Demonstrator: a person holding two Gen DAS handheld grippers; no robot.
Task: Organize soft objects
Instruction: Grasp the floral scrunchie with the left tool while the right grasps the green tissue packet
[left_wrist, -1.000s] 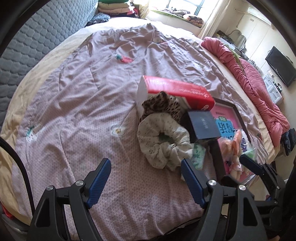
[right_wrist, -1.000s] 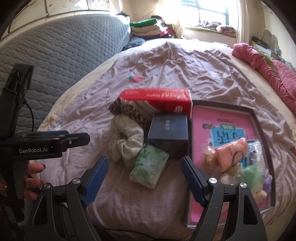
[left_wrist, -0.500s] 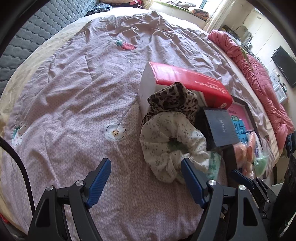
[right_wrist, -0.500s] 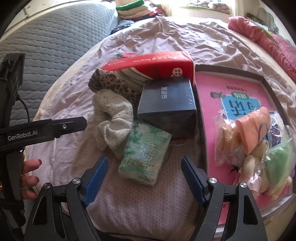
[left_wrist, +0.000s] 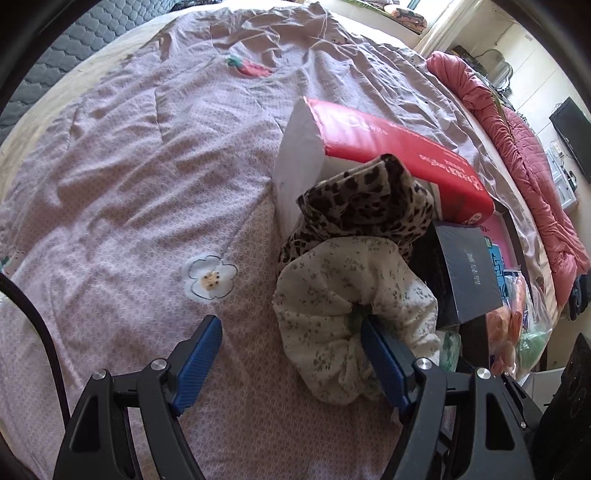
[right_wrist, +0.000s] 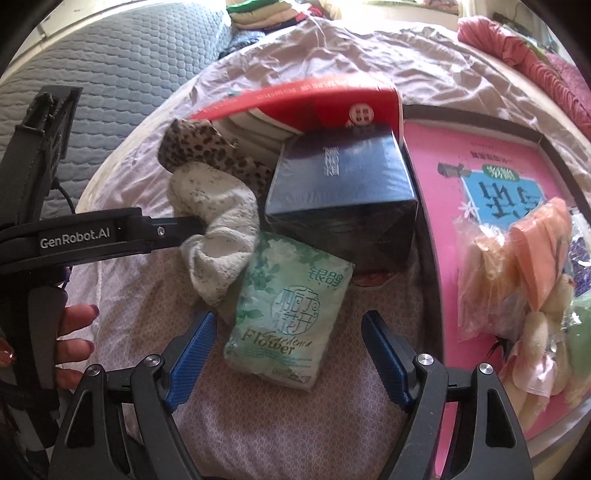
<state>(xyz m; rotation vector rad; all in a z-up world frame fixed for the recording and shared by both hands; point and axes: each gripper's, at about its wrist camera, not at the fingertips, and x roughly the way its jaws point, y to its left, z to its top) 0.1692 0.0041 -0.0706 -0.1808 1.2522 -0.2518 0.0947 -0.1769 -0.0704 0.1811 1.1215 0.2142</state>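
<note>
Your left gripper (left_wrist: 290, 349) is angled steeply down at the bed, jaws spread wide and gripping nothing; its right finger pokes into the centre hole of the cream scrunchie (left_wrist: 351, 310), the other finger sits over bare quilt (left_wrist: 129, 184). The scrunchie is a puffy ring of gathered cotton with a small floral print, lying on the quilt and leaning against a leopard-print scrunchie (left_wrist: 369, 206) bunched up behind it. Behind both stands a red tissue pack (left_wrist: 399, 155), soft-sided, with a white end face. A dark blue box (left_wrist: 469, 273), glossy and hard-edged, sits just right of the scrunchies. The quilt is thin, wrinkled mauve fabric with a stitched flower patch. Your right gripper (right_wrist: 288, 354) also points steeply down, jaws wide apart and empty, hovering over a green tissue packet (right_wrist: 288, 314), a crinkly plastic wrap, flat and rectangular, lying on the quilt with one corner against the blue box and its left edge touching the cream scrunchie. To the right is a dark-rimmed tray (right_wrist: 565, 177) with a pink printed base, holding clear bags of small plush toys (right_wrist: 517, 266). Your fingers (right_wrist: 72, 332) on the left gripper's handle show at the left edge of the right view.
</note>
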